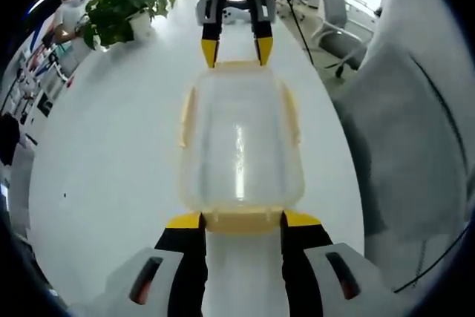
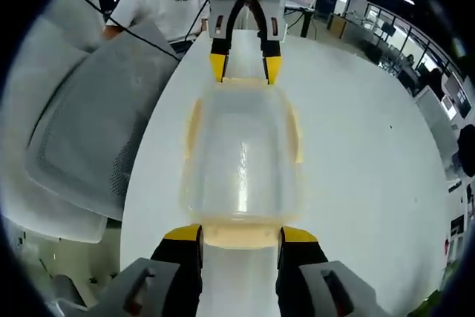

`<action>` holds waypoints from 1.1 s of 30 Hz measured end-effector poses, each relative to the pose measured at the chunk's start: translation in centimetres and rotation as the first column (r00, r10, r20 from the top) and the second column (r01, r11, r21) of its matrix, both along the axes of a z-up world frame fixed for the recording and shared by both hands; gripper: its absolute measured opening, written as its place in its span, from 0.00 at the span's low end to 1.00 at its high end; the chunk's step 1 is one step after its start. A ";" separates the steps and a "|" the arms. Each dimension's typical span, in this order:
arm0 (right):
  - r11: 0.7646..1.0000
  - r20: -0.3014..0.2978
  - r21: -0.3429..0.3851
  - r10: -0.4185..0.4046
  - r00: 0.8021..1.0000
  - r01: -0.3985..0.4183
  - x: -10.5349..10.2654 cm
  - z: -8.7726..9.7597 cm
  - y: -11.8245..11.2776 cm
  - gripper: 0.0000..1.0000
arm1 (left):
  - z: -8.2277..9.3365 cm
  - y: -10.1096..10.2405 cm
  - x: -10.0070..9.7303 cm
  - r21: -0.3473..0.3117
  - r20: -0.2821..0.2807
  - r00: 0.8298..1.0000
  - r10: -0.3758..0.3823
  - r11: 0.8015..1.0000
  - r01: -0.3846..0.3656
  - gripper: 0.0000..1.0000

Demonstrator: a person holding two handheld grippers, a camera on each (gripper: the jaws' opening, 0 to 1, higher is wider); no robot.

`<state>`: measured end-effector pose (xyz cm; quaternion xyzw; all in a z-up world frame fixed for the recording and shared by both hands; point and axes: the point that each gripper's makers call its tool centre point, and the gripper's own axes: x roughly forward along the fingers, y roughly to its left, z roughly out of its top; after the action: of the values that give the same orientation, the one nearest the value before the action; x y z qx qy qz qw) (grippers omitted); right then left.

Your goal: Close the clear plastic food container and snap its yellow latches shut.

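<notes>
At the centre of both views, the clear container (image 1: 241,150) with its lid on is seen lying on the white table (image 1: 111,161), each end latch bracketed by the spread jaws of the left gripper (image 1: 243,220) and right gripper (image 2: 240,234).

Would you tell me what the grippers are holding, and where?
Each gripper, left and right, straddles an end latch of the container; whether either actually clamps it cannot be told.
</notes>
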<state>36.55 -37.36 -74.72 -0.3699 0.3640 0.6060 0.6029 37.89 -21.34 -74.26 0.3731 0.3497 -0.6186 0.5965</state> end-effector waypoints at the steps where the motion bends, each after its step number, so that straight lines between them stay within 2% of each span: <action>1: 1.000 -0.004 0.000 -0.003 1.000 0.003 -0.1 0.0 0.0 0.36 | 0.0 0.0 0.0 0.001 -0.002 1.000 0.001 1.000 -0.001 0.36; 13: 1.000 -0.009 -0.009 -0.015 1.000 0.015 -0.4 0.0 0.3 0.37 | -0.3 0.2 -0.3 0.024 0.008 1.000 -0.016 1.000 0.016 0.37; 22: 1.000 -0.008 -0.016 -0.023 1.000 0.023 -0.4 -0.3 0.3 0.37 | -0.4 0.4 -0.3 0.020 0.002 1.000 0.005 1.000 -0.005 0.37; 33: 0.997 -0.045 -0.017 -0.074 0.996 0.073 -0.6 -0.3 0.1 0.37 | -0.6 0.6 -0.7 0.015 -0.014 1.000 0.025 1.000 -0.024 0.43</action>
<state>35.98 -37.28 -75.01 -0.3468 0.3956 0.5890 0.6134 37.21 -20.74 -74.82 0.3686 0.3631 -0.6114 0.5988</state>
